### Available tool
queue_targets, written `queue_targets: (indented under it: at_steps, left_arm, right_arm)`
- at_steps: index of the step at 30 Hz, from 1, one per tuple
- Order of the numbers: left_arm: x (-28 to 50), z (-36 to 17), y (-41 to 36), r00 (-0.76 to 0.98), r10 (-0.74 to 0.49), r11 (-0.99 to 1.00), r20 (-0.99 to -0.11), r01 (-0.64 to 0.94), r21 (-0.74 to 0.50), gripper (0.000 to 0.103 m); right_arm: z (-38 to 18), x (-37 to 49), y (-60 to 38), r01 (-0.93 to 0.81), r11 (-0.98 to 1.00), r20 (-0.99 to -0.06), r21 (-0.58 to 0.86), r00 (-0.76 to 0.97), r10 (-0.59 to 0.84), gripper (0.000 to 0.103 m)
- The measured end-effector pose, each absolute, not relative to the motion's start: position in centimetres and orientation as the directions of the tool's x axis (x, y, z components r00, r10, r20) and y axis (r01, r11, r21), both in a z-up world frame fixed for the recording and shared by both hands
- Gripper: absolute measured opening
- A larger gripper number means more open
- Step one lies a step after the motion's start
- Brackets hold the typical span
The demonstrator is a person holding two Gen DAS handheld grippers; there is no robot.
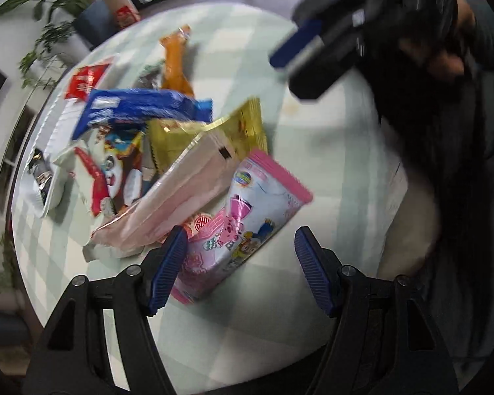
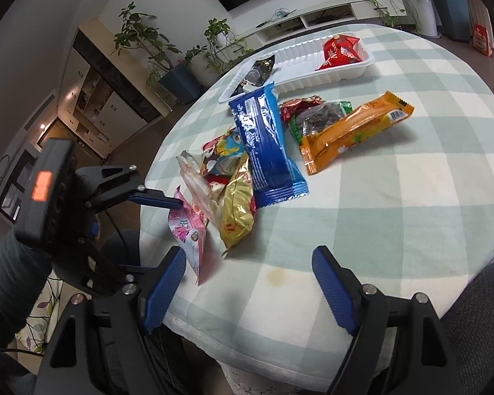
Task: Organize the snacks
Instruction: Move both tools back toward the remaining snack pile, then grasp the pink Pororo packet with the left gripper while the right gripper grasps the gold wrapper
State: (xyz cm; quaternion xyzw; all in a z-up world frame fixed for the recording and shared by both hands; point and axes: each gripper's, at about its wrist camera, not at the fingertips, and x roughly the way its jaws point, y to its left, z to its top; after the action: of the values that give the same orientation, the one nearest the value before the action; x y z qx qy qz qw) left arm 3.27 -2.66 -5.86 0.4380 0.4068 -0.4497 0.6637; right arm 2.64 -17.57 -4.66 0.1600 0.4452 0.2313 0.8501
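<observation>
Most of the sorting was still ahead of me. The white plastic tray (image 2: 316, 77) at the far side of the checked tablecloth (image 2: 395, 197) held only a red packet (image 2: 341, 53) and a black one (image 2: 255, 74) leaning over its left end. The rest lay loose in a heap nearer me: the blue wrapper (image 2: 265, 148), the orange bar (image 2: 352, 133), a dark bag of what might have been raisins (image 2: 322, 119) (too small to be sure), the gold pouch (image 2: 237, 212) and the pink cartoon packet (image 1: 247, 217). My left gripper (image 1: 240, 263) stood spread over the pink packet's near end, pinching nothing that I could see. My right gripper (image 2: 248, 288) hung spread over bare cloth, empty.
</observation>
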Motion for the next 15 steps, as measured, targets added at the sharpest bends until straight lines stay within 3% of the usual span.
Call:
queue_targets:
  at_steps: [2,5,7,9,12,15]
  left_arm:
    - [3.4,-6.0,-2.6,0.241,-0.248,0.188,-0.938,0.962,0.197,0.065]
    - [3.4,-6.1,-2.6,0.208,-0.235,0.171,-0.950,0.970,0.170,0.050]
    - [2.9,-6.2,-2.8,0.202,-0.230,0.169,-0.952,0.972,0.165,0.039]
    - [2.6,-6.2,-2.4,0.190,-0.226,0.181,-0.955,0.972,0.151,0.035]
    - [2.6,-6.2,-1.6,0.163,-0.225,0.223,-0.961,0.968,0.112,0.034]
    - [2.8,-6.1,-1.1,0.127,-0.228,0.255,-0.965,0.965,0.067,0.034]
  right_arm:
    - [-4.3,3.2,-17.3,-0.276,0.844,-0.687,0.461,0.491,0.536,0.082]
    - [-3.8,4.4,-16.8,-0.294,0.854,-0.696,0.429,0.495,0.520,0.081]
    - [-4.0,5.5,-15.8,-0.298,0.867,-0.733,0.399,0.466,0.496,0.075]
    - [-4.4,6.4,-14.5,-0.316,0.878,-0.765,0.359,0.439,0.471,0.067]
    - [-5.1,7.2,-13.0,-0.327,0.887,-0.794,0.327,0.414,0.445,0.055]
    - [-5.9,7.7,-12.6,-0.295,0.893,-0.807,0.341,0.395,0.439,0.053]
